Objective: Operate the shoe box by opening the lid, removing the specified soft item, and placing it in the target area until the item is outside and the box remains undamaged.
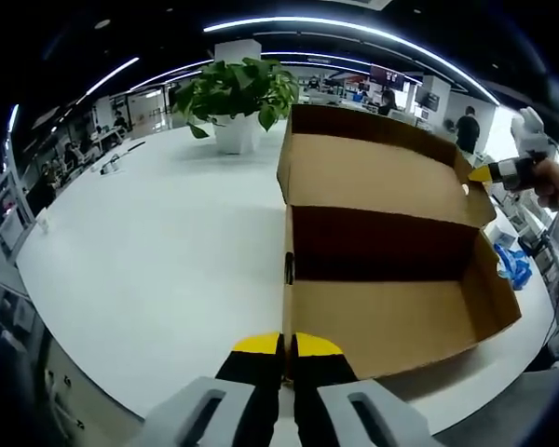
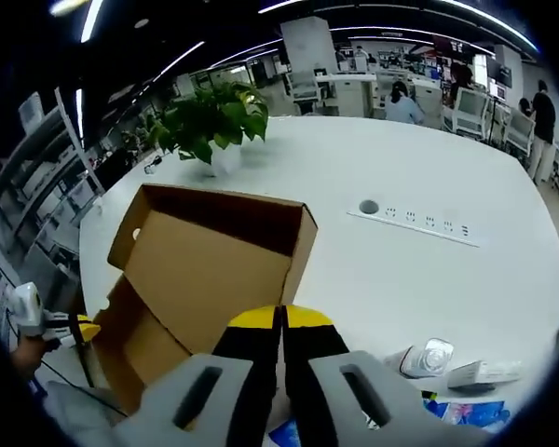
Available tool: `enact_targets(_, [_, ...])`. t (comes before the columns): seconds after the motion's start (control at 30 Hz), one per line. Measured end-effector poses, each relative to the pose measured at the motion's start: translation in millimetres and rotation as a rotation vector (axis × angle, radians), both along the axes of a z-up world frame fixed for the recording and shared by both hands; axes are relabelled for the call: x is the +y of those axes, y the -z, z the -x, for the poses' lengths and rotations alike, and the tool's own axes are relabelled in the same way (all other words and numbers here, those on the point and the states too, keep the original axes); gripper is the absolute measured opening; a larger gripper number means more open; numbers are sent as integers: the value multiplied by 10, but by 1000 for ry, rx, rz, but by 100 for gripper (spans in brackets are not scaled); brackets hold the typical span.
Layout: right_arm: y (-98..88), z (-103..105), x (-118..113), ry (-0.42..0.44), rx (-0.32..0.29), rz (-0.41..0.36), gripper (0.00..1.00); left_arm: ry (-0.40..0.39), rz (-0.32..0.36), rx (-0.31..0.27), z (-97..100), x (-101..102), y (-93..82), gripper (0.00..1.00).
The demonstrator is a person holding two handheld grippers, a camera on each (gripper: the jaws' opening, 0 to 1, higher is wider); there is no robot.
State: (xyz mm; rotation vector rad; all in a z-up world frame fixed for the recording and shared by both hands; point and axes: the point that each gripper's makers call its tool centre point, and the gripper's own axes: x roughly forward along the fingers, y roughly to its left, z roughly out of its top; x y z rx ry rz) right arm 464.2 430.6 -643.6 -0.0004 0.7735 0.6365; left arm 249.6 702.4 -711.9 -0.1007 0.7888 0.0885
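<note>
Cardboard shoe box point(image 1: 391, 279), lid raised. Left gripper point(image 1: 287, 346) pinches wall; right gripper point(image 2: 280, 318) pinches lid. Risk: pulling tears cardboard.

- The left gripper view looks from the near edge of the white table point(image 1: 149, 251), low and close, along its own jaws at the end wall of the open shoe box point(image 1: 391, 279), facing the far edge where a potted plant point(image 1: 235, 98) stands.
- The right gripper view sits higher, at the box's point(image 2: 205, 270) opposite end, looking down across the raised lid toward the table's point(image 2: 429, 270) far side and the socket strip point(image 2: 415, 222).
- Both views share the box, the plant point(image 2: 210, 121), the tabletop and the office beyond.
- Each shows the other gripper point(image 1: 503, 172) point(image 2: 70, 328) at the box's far end.
</note>
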Motion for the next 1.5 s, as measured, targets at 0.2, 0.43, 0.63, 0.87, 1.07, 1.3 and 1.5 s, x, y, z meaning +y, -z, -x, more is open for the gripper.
enact_targets(0.2, [-131, 83, 13, -26, -35, -11, 0, -3, -1, -1, -2, -3, -4, 1])
enact_targets(0.43, [-246, 168, 35, -67, -99, 1, 0, -12, 7, -4, -5, -4, -3, 1])
enact_targets(0.63, [-287, 250, 15, -75, -113, -7, 0, -12, 5, -4, -5, -9, -6, 1])
enact_targets(0.87, [-342, 401, 7, -98, -159, 0, 0, -14, 7, -7, -4, -8, -6, 1])
enact_targets(1.07, [-359, 523, -9, -95, -184, -11, 0, -15, 10, -13, -5, -4, -7, 2])
enact_targets(1.3, [-345, 639, -22, -101, -240, 16, 0, -19, 13, -21, -6, -1, -3, 2])
enact_targets(1.5, [-323, 740, -43, -109, -247, 16, 0, -21, 14, -24, -2, -5, -5, 2])
